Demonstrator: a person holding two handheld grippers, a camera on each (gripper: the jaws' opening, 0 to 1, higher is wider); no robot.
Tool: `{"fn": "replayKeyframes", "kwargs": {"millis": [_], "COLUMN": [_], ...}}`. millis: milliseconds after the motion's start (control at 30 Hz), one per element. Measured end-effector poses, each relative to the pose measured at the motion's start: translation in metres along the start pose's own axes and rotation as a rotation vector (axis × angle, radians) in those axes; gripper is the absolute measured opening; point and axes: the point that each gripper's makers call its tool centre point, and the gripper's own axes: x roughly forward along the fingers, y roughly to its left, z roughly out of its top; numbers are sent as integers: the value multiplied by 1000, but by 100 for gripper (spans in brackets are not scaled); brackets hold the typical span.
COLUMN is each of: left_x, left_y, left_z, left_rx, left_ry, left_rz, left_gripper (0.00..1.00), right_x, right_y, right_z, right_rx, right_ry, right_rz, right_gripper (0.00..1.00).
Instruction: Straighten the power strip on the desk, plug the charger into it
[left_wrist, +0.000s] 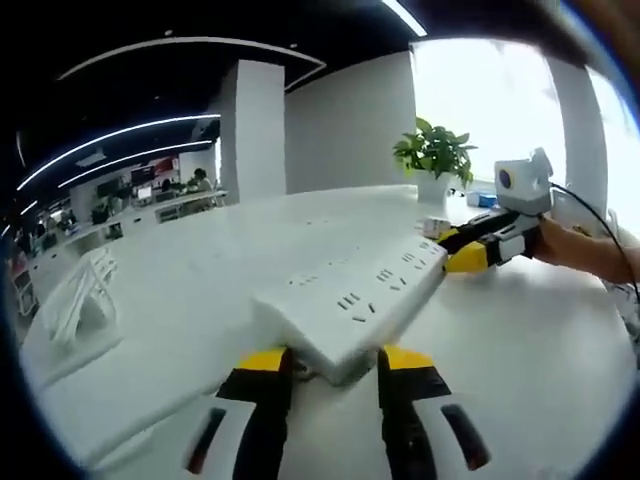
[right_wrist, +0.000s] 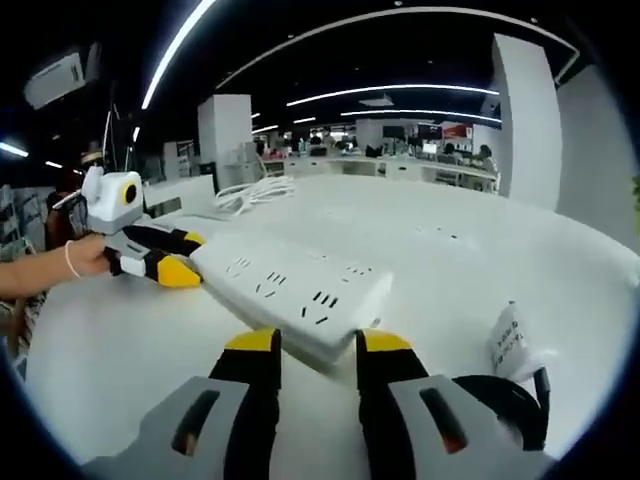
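On the white desk (left_wrist: 520, 340), the power strip (left_wrist: 350, 300) lies flat with one gripper at each end, which reads as a two-ended hold meant to swing it straight. At the near end in the left gripper view, the left gripper (left_wrist: 330, 375) has its yellow-tipped jaws standing either side of the strip's end, close against it; whether they actually pinch it I cannot tell. At the far right end of that view the right gripper (left_wrist: 470, 248) meets the other end, held by a hand (left_wrist: 570, 245). From the right gripper view the same strip (right_wrist: 290, 290) runs away to the left, and the right gripper's jaws likewise flank the near end, contact unclear. Near right in that view, just beside the gripper, lie a white charger (right_wrist: 512, 340) and a dark cable (right_wrist: 505, 400), unplugged. Far left rests a coil of white cable (right_wrist: 250, 190). A potted plant (left_wrist: 435, 155) stands at the far side
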Motion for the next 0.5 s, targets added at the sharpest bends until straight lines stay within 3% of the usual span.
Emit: {"fn": "replayKeyframes", "kwargs": {"millis": [100,500], "left_x": [0,-3], "left_y": [-1,-2], "left_z": [-3,-2], "left_rx": [19,14], "left_ry": [16,19], "left_rz": [11,37], "left_gripper": [37,52], "right_x": [1,0], "right_y": [6,9], "right_z": [3,8], "right_rx": [12,4], "right_ry": [-5,-30], "right_rz": [15,0], "right_gripper": [39,50]}}
